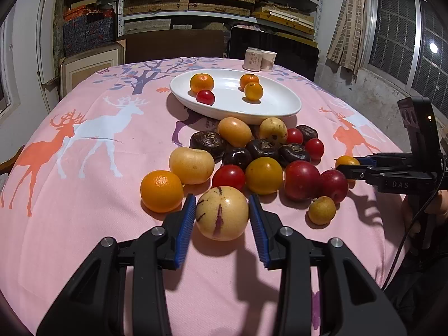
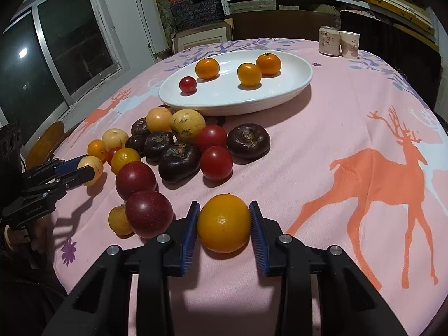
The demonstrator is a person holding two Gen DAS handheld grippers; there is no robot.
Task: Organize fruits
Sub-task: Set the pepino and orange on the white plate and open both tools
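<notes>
Fruit count: the white oval plate [image 1: 280, 106] carries four pieces, three mandarins [image 1: 202, 83] and one small red fruit [image 1: 205, 97]. Ahead of both tools, the loose heap on the pink deer-print tablecloth [image 1: 84, 224] holds five dark, wrinkled brown-black fruits [image 2: 179, 162]; the rest are red and yellow-orange rounds, partly hidden behind one another, so no total is given. Beyond the plate stand one can [image 1: 252, 59] and one paper cup [image 1: 268, 60], touching.

Left gripper [image 1: 221, 214]: pitched down toward the cloth, blue ribbed pads [image 1: 186, 224] clenched on either flank of a pale yellow melon-like fruit with purple streaks [image 1: 221, 212], which sits between the fingertips at the near edge of the heap. An orange [image 1: 161, 191] lies just outside its left finger.

Right gripper [image 2: 224, 221]: also pitched down, pads closed against a smooth orange-yellow fruit [image 2: 224, 223] resting on the cloth directly between its fingers. A dark red plum [image 2: 149, 214] lies just to its left, touching a small yellow fruit [image 2: 119, 221].

Frames are black plastic with metal pivot screws. A hand [image 2: 36, 232] grips the left tool's handle.
</notes>
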